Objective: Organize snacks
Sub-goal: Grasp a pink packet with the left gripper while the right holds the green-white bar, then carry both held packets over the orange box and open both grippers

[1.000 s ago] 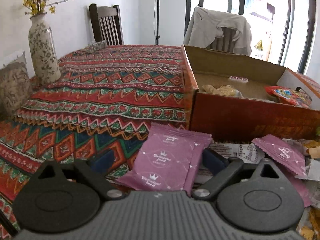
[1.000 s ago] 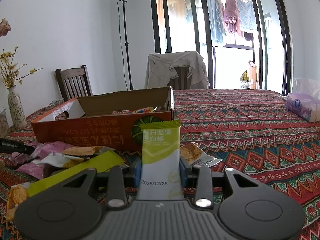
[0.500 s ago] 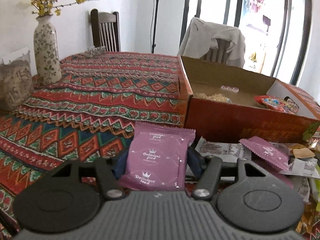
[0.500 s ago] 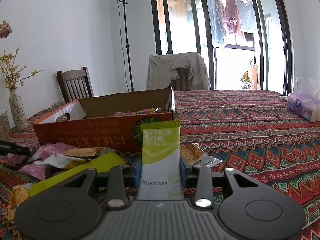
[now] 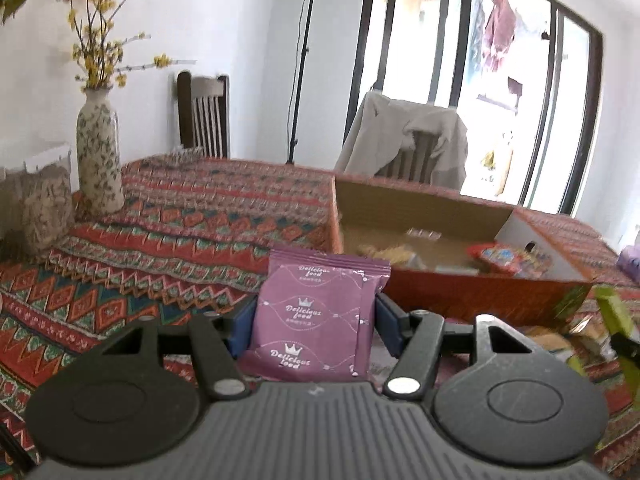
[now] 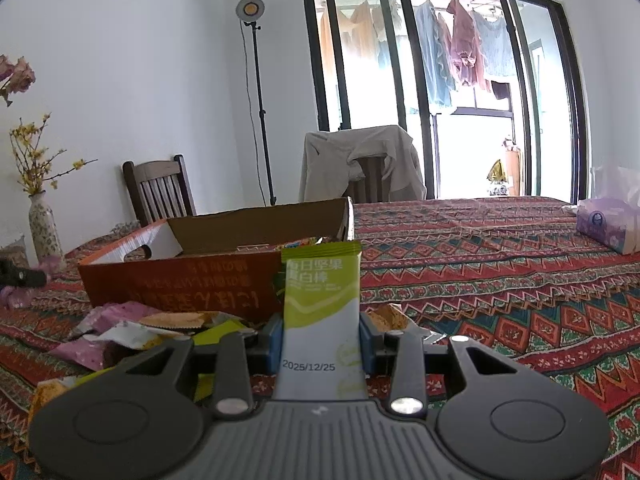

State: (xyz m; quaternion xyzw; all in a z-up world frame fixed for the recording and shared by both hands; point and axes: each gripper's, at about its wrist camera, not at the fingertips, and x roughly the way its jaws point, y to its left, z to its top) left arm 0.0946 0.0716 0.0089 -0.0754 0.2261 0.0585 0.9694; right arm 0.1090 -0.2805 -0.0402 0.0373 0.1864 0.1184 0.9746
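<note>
My left gripper (image 5: 314, 322) is shut on a purple snack packet (image 5: 316, 312), held upright above the patterned tablecloth. An open orange cardboard box (image 5: 460, 292) sits just beyond it to the right, with a few snacks lying inside. In the right wrist view my right gripper (image 6: 320, 338) is shut on a green and white snack bar (image 6: 320, 312), standing upright between the blue pads. The same box (image 6: 180, 284) lies ahead to its left. A heap of loose snack packets (image 6: 132, 328) rests on the cloth in front of that box.
A flowered vase (image 5: 98, 156) and a clear jar (image 5: 44, 208) stand at the table's left edge. Two chairs, one draped with a beige garment (image 6: 360, 164), stand behind the table. A tissue pack (image 6: 608, 228) sits at the far right. A lamp stand (image 6: 256, 92) stands by the wall.
The left gripper closed on the purple packet and lifted it off the cloth, tipping the view upward. The right gripper has kept still with its bar.
</note>
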